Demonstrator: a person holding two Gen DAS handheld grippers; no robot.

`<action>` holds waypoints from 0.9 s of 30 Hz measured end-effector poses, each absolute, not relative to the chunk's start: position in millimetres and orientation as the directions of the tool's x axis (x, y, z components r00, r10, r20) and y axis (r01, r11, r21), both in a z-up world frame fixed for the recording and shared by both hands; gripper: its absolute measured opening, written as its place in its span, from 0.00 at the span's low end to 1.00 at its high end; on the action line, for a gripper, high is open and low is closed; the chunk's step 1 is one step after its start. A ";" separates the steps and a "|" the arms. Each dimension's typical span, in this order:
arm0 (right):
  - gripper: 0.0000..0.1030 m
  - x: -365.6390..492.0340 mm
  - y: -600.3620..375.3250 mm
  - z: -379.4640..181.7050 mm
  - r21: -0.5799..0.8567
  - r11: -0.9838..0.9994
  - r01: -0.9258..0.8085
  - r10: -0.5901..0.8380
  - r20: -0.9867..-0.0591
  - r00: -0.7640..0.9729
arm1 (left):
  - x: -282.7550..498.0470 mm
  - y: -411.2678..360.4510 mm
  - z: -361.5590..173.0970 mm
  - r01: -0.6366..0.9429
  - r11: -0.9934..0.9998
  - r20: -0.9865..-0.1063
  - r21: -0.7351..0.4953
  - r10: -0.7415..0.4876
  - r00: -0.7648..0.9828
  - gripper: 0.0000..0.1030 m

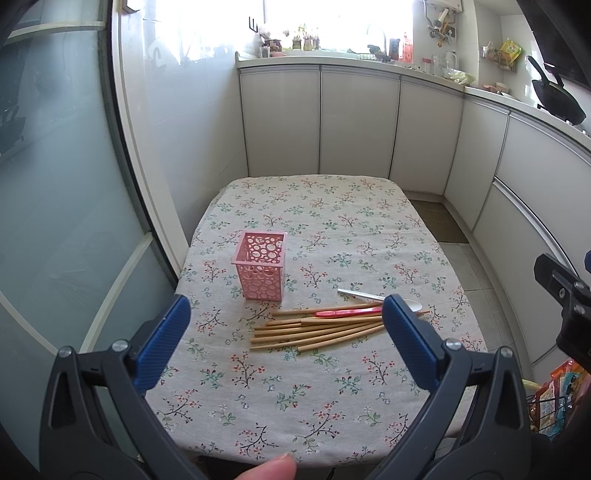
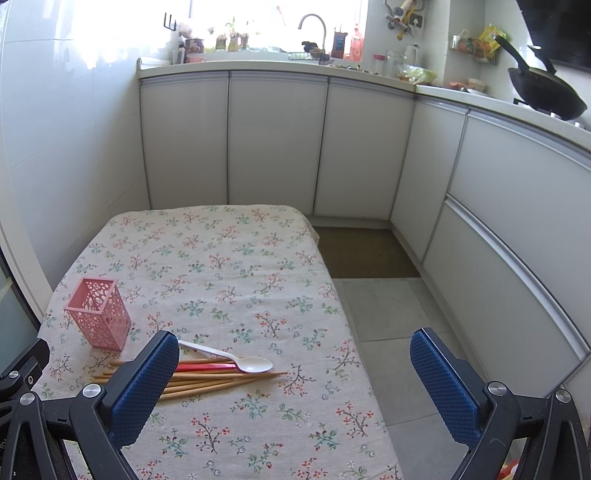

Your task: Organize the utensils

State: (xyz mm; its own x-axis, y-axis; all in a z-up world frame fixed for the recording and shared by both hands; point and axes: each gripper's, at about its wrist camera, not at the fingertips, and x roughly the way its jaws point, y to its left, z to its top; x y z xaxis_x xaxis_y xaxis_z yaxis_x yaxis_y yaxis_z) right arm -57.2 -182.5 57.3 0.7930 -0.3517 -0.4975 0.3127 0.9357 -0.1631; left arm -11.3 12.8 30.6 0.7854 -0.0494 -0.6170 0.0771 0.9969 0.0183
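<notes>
A pink perforated holder [image 1: 261, 263] stands upright and empty on the floral tablecloth [image 1: 332, 229]; it also shows in the right wrist view [image 2: 99, 318]. Just right of it lie several wooden chopsticks [image 1: 317, 329], a white spoon [image 1: 373, 296] and a red utensil [image 1: 347, 313] in a loose pile. The same pile shows in the right wrist view: chopsticks [image 2: 207, 380], spoon [image 2: 236, 360], red utensil [image 2: 207, 367]. My left gripper [image 1: 286, 314] is open and empty, held above the near side of the table. My right gripper [image 2: 295, 350] is open and empty, off the table's right edge.
White kitchen cabinets [image 2: 277, 140] wrap the back and right. A counter holds a sink tap [image 2: 314, 26] and a black wok [image 2: 546, 96]. A glass sliding door [image 1: 55, 221] stands left. Tiled floor and a brown mat [image 2: 362, 254] lie right of the table.
</notes>
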 end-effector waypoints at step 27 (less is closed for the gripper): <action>1.00 -52.2 -184.7 51.5 -0.172 0.935 0.311 -0.354 -0.505 0.787 | -11.2 13.1 31.5 0.059 0.998 -0.610 0.028 -0.030 0.792 1.00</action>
State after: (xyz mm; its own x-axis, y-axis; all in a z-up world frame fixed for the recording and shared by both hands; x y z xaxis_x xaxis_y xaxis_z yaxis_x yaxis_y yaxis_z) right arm -52.2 -184.7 51.5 0.7867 -0.3544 -0.5055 0.3109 0.9348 -0.1716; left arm -11.2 13.1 31.5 0.7916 -0.0297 -0.6103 0.0590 0.9979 0.0281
